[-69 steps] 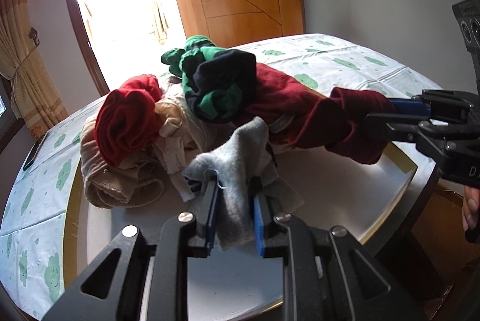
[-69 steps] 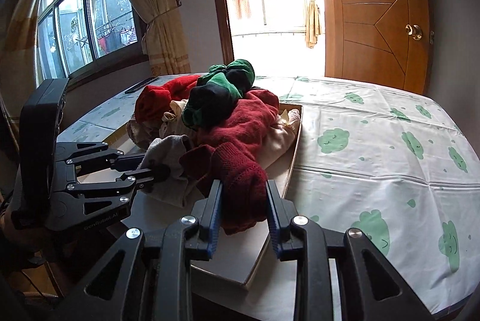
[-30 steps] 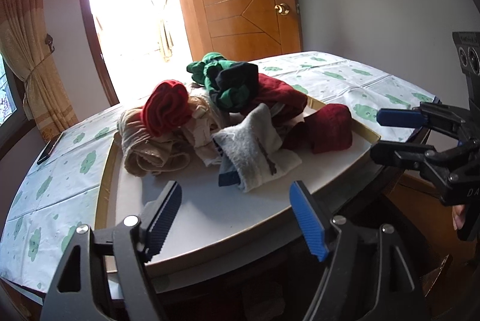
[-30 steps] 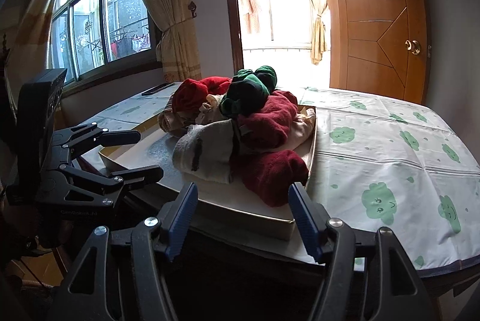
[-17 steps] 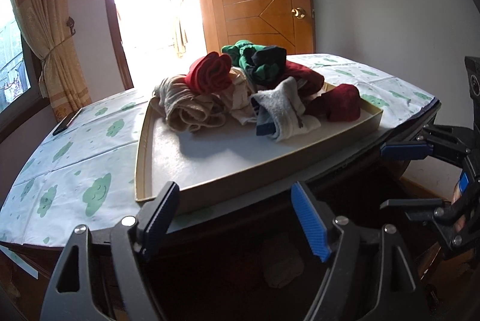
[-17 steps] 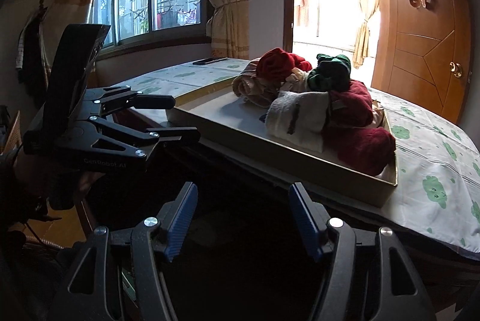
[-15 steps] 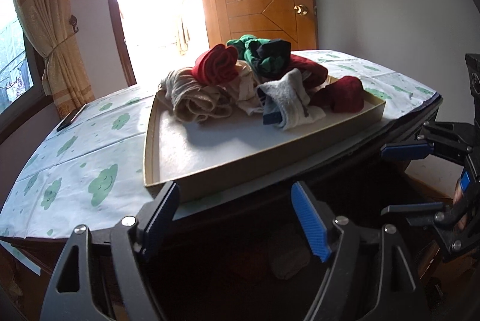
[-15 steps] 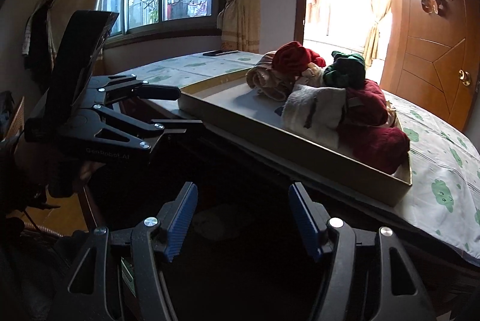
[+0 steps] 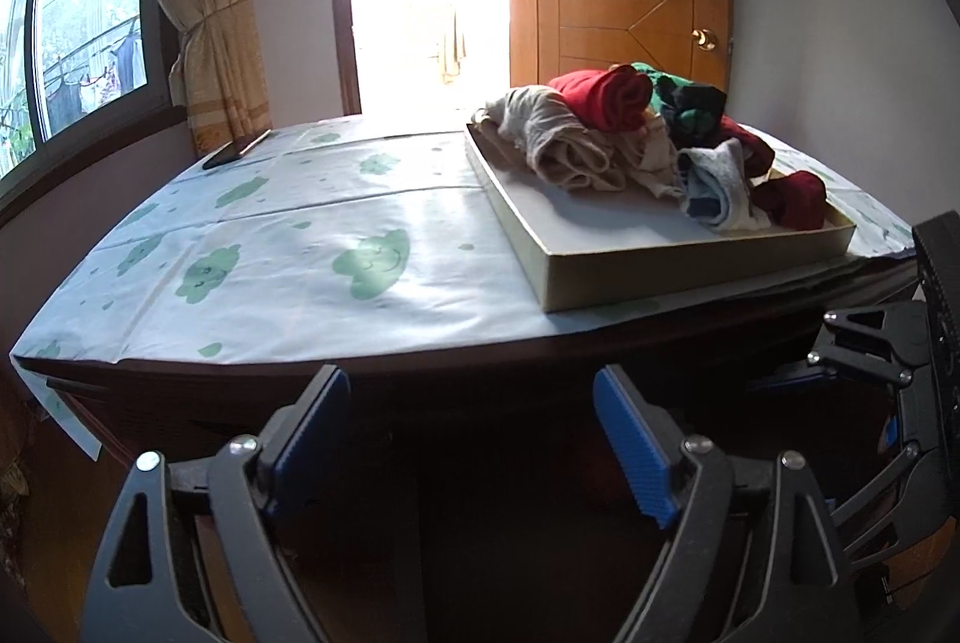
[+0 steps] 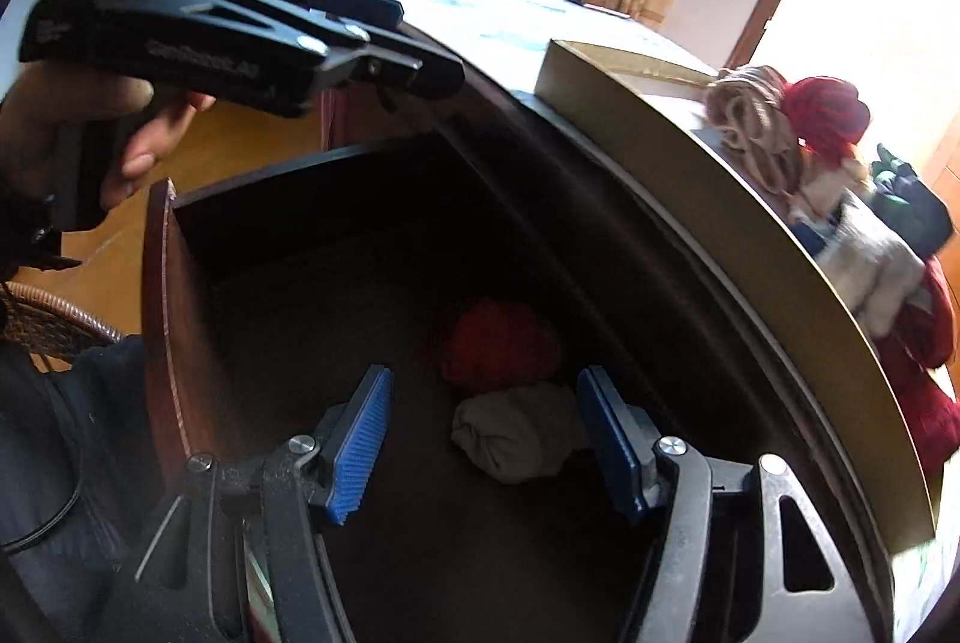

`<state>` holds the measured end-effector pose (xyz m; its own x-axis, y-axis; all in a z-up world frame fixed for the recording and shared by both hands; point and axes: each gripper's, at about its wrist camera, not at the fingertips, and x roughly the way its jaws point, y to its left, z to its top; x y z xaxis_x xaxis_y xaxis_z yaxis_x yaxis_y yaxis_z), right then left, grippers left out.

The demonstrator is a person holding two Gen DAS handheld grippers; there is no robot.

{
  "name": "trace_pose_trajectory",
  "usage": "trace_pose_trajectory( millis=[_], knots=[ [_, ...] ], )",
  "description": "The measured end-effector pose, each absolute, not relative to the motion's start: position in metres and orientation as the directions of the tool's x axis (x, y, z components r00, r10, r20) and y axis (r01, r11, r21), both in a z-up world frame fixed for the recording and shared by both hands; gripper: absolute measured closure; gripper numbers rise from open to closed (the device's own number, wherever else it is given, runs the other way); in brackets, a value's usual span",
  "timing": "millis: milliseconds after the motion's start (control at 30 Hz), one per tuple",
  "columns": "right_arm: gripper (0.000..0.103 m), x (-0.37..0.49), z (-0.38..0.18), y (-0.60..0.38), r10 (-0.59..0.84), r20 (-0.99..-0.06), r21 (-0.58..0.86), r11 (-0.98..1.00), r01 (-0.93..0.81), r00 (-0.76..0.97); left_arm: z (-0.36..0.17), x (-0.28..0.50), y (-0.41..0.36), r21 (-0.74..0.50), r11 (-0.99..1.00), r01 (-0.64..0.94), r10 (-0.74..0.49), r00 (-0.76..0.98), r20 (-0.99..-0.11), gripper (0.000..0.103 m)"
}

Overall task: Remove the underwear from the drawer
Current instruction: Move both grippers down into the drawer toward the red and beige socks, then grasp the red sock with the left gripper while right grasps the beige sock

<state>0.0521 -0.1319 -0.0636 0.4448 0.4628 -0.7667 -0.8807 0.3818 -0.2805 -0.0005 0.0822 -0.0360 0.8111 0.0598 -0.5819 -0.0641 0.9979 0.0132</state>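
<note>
2 views logged, left wrist first. Left gripper [image 9: 474, 433] is empty, its blue pads apart and the jaws opening; it is wider than 1 second ago. It now looks across the table [image 9: 300, 247], which wears a cloud-print cloth, toward the dark table front, whereas half a second ago the cardboard tray [image 9: 690, 265] sat straight ahead. That tray now lies up and to the right, carrying the pile of rolled clothes [image 9: 648, 144], unchanged in arrangement. A phone [image 9: 237, 149] lies at the far left edge of the table. Part of the right gripper [image 9: 870, 373] shows at the right edge of this view.

Right wrist view: right gripper [image 10: 483, 439] is empty, jaws moderately wide, same gap as 1 second ago. It has tipped and rolled down into the open drawer [image 10: 180, 319]; earlier it faced the tray. Inside the drawer lie 2 rolled pieces of underwear: a red roll [image 10: 501, 343] and a beige roll [image 10: 516, 430] just in front of it, touching or nearly so. The beige roll appears between the pads, not gripped. A hand [image 10: 78, 126] holds the left gripper at the upper left of this view.
</note>
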Motion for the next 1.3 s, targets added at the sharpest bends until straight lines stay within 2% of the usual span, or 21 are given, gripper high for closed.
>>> trace_pose_trajectory(
  millis=[333,800,833,900,1000,1300],
  knots=[
    [0.038,0.069,-0.106,-0.080,0.352,-0.842,-0.311,0.303,-0.901,0.409,-0.046,-0.002,0.096,-0.018,0.997,-0.077,0.050,0.799,-0.599,0.018],
    [0.040,0.072,-0.146,-0.054,0.289,-0.849,-0.380,0.251,-0.891,0.443,-0.051,-0.002,0.093,-0.042,0.997,-0.065,0.026,0.790,-0.613,0.016],
    [0.043,0.069,-0.149,-0.051,0.268,-0.856,-0.376,0.261,-0.889,0.441,-0.052,-0.002,0.092,-0.042,0.997,-0.064,0.024,0.789,-0.614,0.016],
    [0.063,0.071,-0.154,-0.046,0.248,-0.857,-0.384,0.273,-0.882,0.451,-0.052,-0.002,0.092,-0.043,0.997,-0.062,0.022,0.787,-0.616,0.016],
    [0.083,0.075,-0.147,-0.050,0.251,-0.867,-0.350,0.310,-0.884,0.431,-0.052,-0.002,0.091,-0.045,0.997,-0.062,0.021,0.786,-0.618,0.016],
    [0.087,0.055,-0.114,-0.087,0.364,-0.860,-0.233,0.342,-0.910,0.357,-0.051,-0.002,0.084,-0.054,0.997,-0.049,0.004,0.783,-0.622,0.016]
  ],
)
